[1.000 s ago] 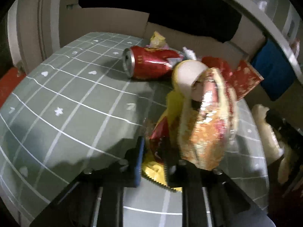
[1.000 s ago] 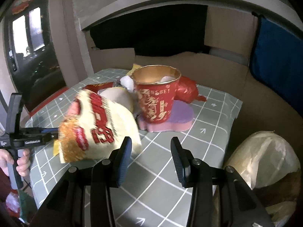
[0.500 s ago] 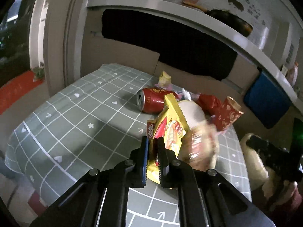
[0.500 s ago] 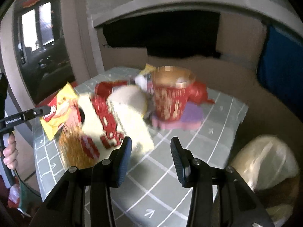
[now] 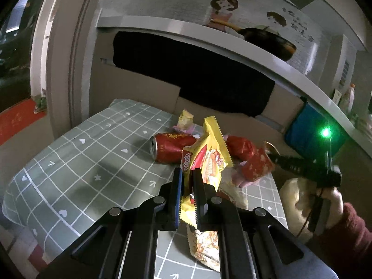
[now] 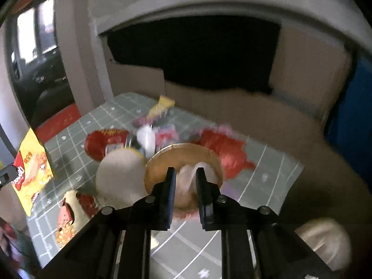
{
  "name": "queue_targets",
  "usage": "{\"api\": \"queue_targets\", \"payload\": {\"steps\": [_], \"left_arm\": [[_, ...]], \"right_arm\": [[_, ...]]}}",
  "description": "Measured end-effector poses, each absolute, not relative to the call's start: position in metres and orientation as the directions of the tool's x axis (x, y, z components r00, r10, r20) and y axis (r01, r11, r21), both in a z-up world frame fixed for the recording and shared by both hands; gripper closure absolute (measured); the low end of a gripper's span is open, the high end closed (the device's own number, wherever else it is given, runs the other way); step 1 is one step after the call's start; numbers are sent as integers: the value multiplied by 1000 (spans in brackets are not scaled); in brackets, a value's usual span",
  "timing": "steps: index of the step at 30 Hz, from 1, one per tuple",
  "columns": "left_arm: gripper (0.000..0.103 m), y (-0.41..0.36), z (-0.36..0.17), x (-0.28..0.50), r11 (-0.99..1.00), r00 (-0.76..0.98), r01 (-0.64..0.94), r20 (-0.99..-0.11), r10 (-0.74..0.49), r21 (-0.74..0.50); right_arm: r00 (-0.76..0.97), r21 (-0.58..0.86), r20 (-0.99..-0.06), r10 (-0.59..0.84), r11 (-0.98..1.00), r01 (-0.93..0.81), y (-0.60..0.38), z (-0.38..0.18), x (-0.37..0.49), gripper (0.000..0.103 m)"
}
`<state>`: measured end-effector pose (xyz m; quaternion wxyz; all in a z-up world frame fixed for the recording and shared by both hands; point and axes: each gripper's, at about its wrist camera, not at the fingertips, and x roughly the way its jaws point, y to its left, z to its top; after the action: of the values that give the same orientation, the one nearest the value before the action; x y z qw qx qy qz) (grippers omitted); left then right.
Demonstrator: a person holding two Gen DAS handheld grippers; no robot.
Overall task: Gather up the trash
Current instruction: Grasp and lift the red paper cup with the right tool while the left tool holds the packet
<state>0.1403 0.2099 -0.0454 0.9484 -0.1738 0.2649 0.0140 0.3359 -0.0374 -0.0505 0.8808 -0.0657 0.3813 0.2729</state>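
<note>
My left gripper [image 5: 187, 171] is shut on a yellow snack wrapper [image 5: 211, 153], held up above the checked table [image 5: 81, 162]; the same wrapper [image 6: 30, 169] shows at the left of the right wrist view. My right gripper [image 6: 185, 172] reaches over the mouth of the red paper cup [image 6: 162, 162], its jaws closing with a gap left. Crumpled white paper [image 6: 186, 181] inside the cup lies between them. From the left wrist view that gripper [image 5: 272, 155] meets the rim of the cup [image 5: 253, 169].
A red can [image 5: 167, 148] lies on its side behind the wrapper. A large chip bag [image 5: 204, 244] lies flat near the table's front edge. A red wrapper [image 5: 241, 147] and a pale round object [image 6: 118, 174] crowd the cup. A pale plastic bag [image 6: 325, 244] sits off the right edge.
The left gripper rose with the yellow wrapper, while the large chip bag that hung with it fell to the table. The right gripper moved forward over the cup and its jaws narrowed.
</note>
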Motion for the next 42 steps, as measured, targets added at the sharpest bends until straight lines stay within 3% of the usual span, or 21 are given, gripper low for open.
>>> {"api": "queue_targets", "payload": {"steps": [9,11,18,25,36,42], "left_arm": [[94,200,-52,148,938,837,-101,-538,-100,-331],[94,199,-50,145,942,838,-104,-538,-90,-320],[94,198,-40,148,941,836,-102,-541,-95,-323],[94,150,-44,169,947,793,11,-574,-204,-321],[94,118,-73,194,952,733,21,-643,-222,-305],[94,130,-69,181,949,751,-11,-629,-200,-315]], "right_arm": [[534,151,-713,455,843,-516,-52,-88,317,89],[495,229,-697,518,816,-531,-50,-91,323,98],[371,369,-628,685,681,-632,-21,-85,294,100],[331,372,-666,669,682,-630,-30,-100,265,100],[217,412,-710,670,645,-643,-73,-118,206,100],[358,244,-705,612,684,-688,-80,-108,178,94]]}}
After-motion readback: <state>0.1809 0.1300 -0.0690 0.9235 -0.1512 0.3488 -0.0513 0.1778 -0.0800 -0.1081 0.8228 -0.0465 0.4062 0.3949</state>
